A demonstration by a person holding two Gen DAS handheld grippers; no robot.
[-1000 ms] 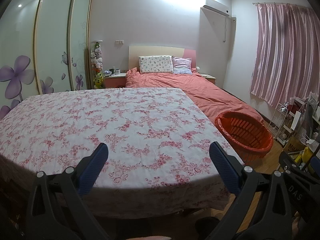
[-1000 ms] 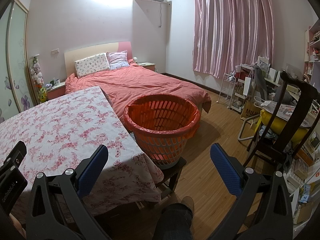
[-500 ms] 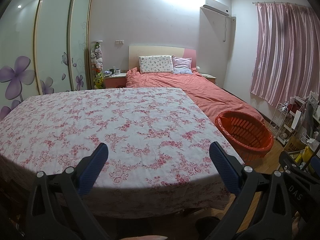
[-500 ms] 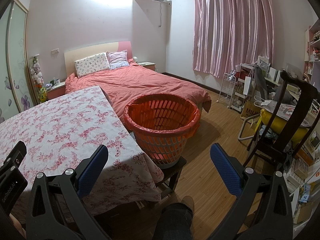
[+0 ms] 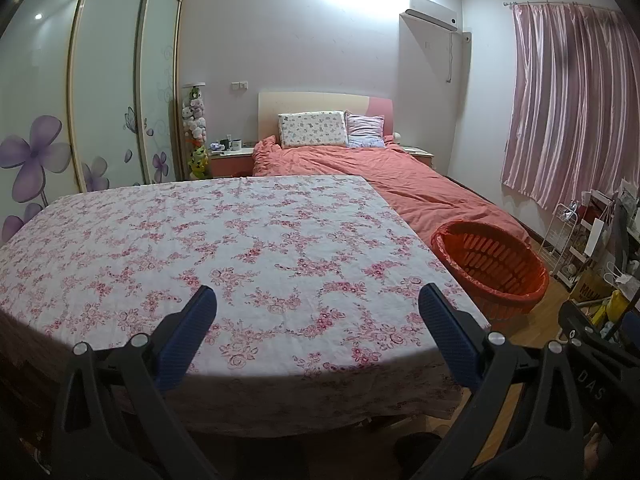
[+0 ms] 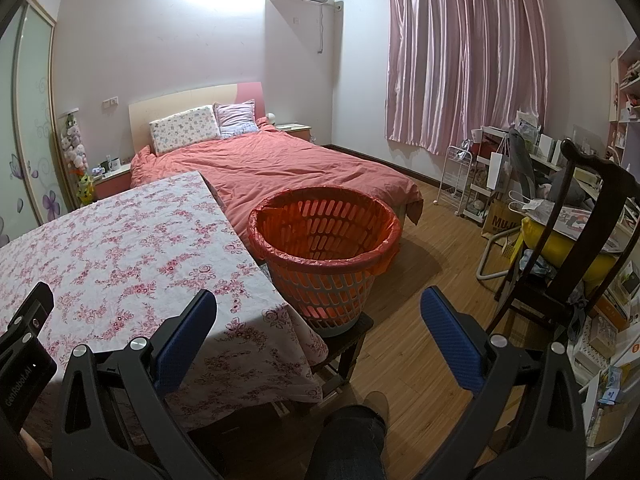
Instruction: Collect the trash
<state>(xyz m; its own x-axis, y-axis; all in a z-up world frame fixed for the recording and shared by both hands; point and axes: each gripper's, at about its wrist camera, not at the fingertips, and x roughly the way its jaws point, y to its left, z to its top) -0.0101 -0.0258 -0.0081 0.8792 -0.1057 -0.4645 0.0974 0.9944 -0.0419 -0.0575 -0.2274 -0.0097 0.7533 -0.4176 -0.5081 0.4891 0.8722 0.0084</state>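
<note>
The left tongs [image 5: 316,312] hang spread wide with nothing between the blue pads [image 5: 188,336], above the near edge of the table [image 5: 240,240], which is covered by a white cloth with a pink flower print. The right tongs [image 6: 318,314] are likewise spread wide and hold nothing, poised over the table's right corner and the wooden floor [image 6: 432,280]. The orange basket [image 6: 324,248], lined with a red bag, stands on a dark stool [image 6: 348,340] just beside the table's right edge; in the right wrist view it sits at 12 o'clock ahead of the tongs, and in the left wrist view it lies at 3 o'clock [image 5: 490,260]. No trash can be made out on the cloth or in the basket. Beyond the table, at 12 o'clock, stretches a bed [image 5: 400,184] with a salmon cover, and pink curtains [image 6: 464,52] hang at 1 o'clock
</note>
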